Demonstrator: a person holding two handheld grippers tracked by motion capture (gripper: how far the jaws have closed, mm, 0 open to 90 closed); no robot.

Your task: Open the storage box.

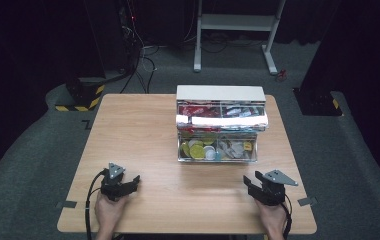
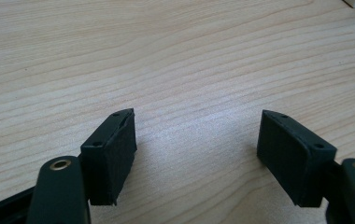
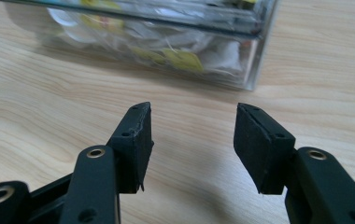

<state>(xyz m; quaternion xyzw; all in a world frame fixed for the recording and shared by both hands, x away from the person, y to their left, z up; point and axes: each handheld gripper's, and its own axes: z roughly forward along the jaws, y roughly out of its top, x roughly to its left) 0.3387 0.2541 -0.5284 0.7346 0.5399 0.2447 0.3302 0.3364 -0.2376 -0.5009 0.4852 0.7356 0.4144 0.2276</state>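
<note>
A dark room surrounds the wooden counter. My left claw gapes wide over bare wood, holding nothing. My right claw stands open and empty, near the clear box of packets ahead.

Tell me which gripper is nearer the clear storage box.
Right. The right gripper sits just off the clear storage box at its near right corner, jaws open; the left gripper lies farther off to the box's near left, also open.

the desk is evenly lit from above while the room around it stays dark. glare whitens the clear box lid. in the right gripper view the box is blurred and the fingers sharp.
</note>
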